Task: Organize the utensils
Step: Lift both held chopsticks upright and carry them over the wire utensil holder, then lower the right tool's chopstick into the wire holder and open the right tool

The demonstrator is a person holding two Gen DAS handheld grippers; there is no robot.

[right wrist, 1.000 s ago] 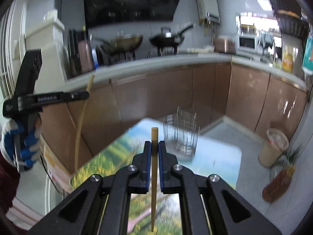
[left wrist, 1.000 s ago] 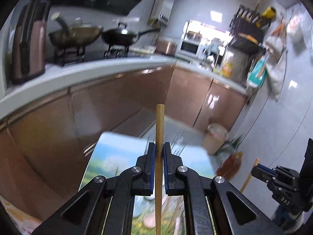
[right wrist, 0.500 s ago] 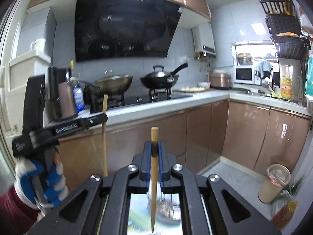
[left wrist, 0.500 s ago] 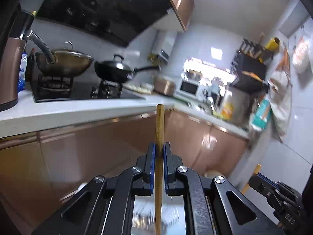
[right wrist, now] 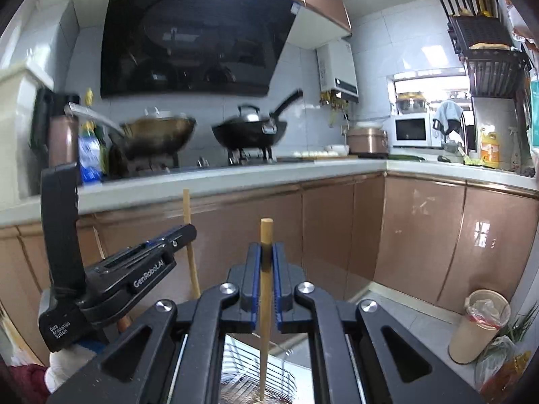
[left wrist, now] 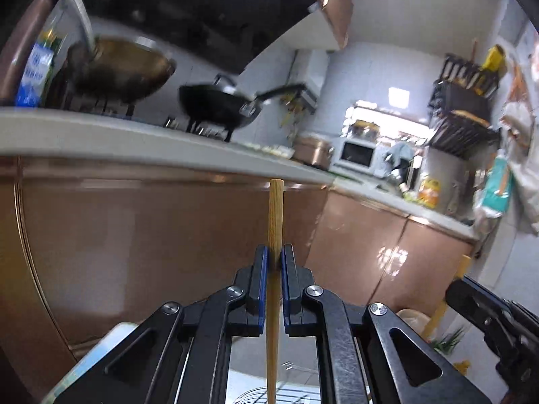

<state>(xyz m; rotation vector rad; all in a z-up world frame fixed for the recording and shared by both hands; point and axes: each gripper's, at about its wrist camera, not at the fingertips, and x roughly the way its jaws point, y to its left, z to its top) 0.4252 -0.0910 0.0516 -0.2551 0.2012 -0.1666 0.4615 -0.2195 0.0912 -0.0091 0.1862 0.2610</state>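
Observation:
My left gripper (left wrist: pixel 274 256) is shut on a bamboo chopstick (left wrist: pixel 273 303) that stands upright, its thin end reaching down toward a wire utensil basket (left wrist: pixel 286 395) at the bottom edge. My right gripper (right wrist: pixel 266 252) is shut on a second chopstick (right wrist: pixel 264 320), also upright, its tip hanging over the wire basket (right wrist: pixel 256 383) just below. In the right wrist view the left gripper (right wrist: pixel 188 232) sits to the left with its chopstick (right wrist: pixel 190 252). In the left wrist view the right gripper (left wrist: pixel 454 286) shows at the right edge with its chopstick (left wrist: pixel 451 299).
Brown cabinets (right wrist: pixel 337 232) under a white counter (right wrist: pixel 235 178) fill the view ahead. A wok (right wrist: pixel 158 134) and a black pan (right wrist: pixel 251 129) sit on the stove. A lined bin (right wrist: pixel 478 326) stands on the floor at right. A printed table edge (left wrist: pixel 87 360) shows low left.
Both grippers have swung forward and lower, still shut on their chopsticks. The views rose from the table to the counter, and the wire basket now lies right under the chopstick tips.

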